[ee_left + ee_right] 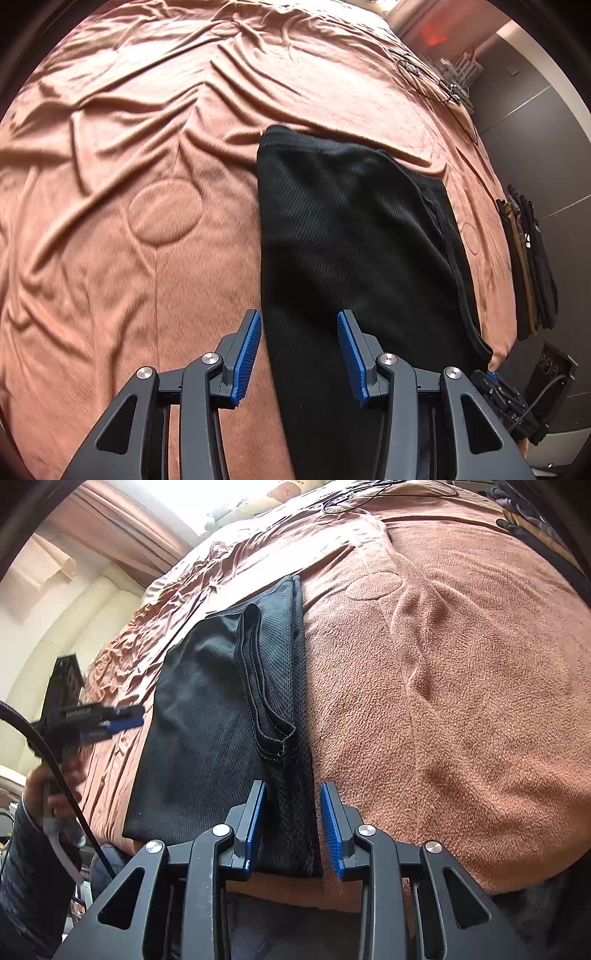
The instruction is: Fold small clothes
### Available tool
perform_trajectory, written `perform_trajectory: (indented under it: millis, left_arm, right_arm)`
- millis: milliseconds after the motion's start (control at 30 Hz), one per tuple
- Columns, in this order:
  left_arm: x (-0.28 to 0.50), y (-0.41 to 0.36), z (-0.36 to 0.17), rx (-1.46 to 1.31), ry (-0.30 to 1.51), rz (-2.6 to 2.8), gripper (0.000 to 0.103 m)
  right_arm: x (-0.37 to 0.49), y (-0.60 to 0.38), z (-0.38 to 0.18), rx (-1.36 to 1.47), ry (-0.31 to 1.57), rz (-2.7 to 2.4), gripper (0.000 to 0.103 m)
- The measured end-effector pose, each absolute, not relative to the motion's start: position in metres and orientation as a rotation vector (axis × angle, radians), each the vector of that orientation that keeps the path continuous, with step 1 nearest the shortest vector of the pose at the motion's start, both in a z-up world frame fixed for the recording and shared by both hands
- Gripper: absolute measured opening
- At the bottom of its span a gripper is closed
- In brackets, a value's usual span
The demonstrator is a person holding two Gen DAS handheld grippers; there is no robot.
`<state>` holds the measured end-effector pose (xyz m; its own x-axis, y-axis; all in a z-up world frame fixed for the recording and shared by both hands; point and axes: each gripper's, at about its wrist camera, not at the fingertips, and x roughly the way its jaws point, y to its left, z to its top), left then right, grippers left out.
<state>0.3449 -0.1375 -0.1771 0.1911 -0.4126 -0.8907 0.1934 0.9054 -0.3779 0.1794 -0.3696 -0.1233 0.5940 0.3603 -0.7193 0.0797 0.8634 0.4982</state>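
A black garment [351, 236] is seen lying flat on a bed covered by a wrinkled brown blanket [129, 184], already folded into a long narrow strip. In the left wrist view it runs from 12 o'clock down to 6 o'clock, near the bed's right-hand edge. A ribbed or mesh knit is shown, with a thick stitched hem [258, 686] lying on top.

The left gripper [299, 354] is held above the strip's near end, its jaws released and parted, nothing pressed between them. The right gripper [291, 827] is set astride the strip's right edge at its near end; cloth lies between its jaws, but whether the pads press on it cannot be told.

The garment is judged light, limp and stretchy, likely to sag and unfold if lifted by one point. A hold at both near corners, pinching all layers together, is judged best.
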Motion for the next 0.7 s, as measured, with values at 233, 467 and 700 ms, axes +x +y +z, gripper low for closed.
perform_trajectory:
  millis: [233,467,700]
  left_arm:
    - [0.318,-0.129,-0.192,-0.247,1.361,-0.448,0.045]
    - [0.292,-0.121,-0.202,-0.325,1.384,-0.467,0.035]
    - [0.262,-0.119,-0.207,-0.384,1.401,-0.501,0.031]
  right_arm:
    - [0.184,-0.367,-0.123,0.532,0.928,0.175,0.028]
    - [0.190,-0.365,-0.125,0.516,0.938,0.178,0.028]
    - [0.191,-0.366,-0.129,0.570,0.944,0.165,0.027]
